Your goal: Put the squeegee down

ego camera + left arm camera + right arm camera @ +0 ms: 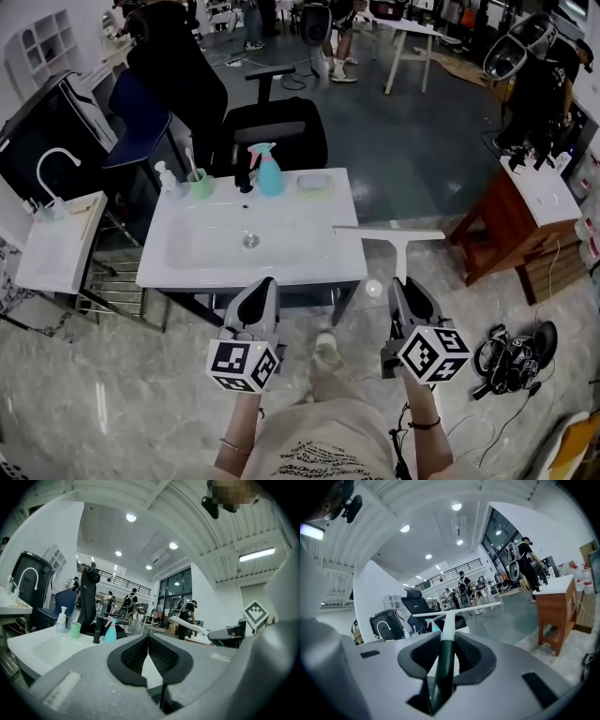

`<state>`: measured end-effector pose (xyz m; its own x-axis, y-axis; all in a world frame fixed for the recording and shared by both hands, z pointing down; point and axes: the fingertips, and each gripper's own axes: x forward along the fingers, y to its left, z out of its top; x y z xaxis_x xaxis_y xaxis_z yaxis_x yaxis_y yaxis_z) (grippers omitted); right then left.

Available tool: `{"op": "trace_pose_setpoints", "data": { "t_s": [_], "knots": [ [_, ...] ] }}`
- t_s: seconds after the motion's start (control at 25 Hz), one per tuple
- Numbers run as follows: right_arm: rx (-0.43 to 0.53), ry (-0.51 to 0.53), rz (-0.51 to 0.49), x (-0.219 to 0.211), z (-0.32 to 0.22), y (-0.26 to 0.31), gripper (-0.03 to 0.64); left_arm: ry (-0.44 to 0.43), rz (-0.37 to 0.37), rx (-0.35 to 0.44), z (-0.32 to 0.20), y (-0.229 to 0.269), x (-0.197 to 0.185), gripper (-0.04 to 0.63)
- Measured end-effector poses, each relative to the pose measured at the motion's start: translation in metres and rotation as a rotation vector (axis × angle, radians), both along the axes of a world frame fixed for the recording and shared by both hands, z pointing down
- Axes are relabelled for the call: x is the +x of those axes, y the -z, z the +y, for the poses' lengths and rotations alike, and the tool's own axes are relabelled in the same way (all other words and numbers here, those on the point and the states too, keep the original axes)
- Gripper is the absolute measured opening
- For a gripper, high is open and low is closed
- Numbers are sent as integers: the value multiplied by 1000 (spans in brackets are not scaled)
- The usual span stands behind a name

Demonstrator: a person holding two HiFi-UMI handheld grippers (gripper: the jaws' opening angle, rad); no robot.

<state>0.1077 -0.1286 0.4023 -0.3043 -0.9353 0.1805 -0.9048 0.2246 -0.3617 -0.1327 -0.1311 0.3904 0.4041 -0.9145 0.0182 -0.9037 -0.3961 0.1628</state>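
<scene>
Head view, nearest me: my left gripper (265, 287) has its jaws pressed together on nothing, while my right gripper (405, 287) is clamped on the dark handle of the squeegee (398, 248). Its white blade sits crosswise at the right front corner of the sink counter (187, 272); I cannot tell whether it touches. Farther back, a teal spray bottle (269, 173) stands at the counter's rear edge.

Both forearms (236, 439) come up from the bottom edge of the frame, side by side. The left hand-held gripper (265, 284), lower centre-left, points about level, its jaws pressed together on nothing. The right hand-held gripper (405, 284), lower centre-right, clamps the squeegee (392, 234) by its handle.
</scene>
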Motion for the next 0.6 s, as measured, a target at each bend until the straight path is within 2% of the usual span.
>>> {"op": "trace_pose_setpoints", "data": {
  "t_s": [0.16,0.6],
  "knots": [
    [1,-3,-5,3,-36,-2,96,-7,-1,-9,-37,-4,5,23],
    [-39,59,16,-6,-135,-11,96,-6,24,-94,-129,-24,18,23]
  ]
}}
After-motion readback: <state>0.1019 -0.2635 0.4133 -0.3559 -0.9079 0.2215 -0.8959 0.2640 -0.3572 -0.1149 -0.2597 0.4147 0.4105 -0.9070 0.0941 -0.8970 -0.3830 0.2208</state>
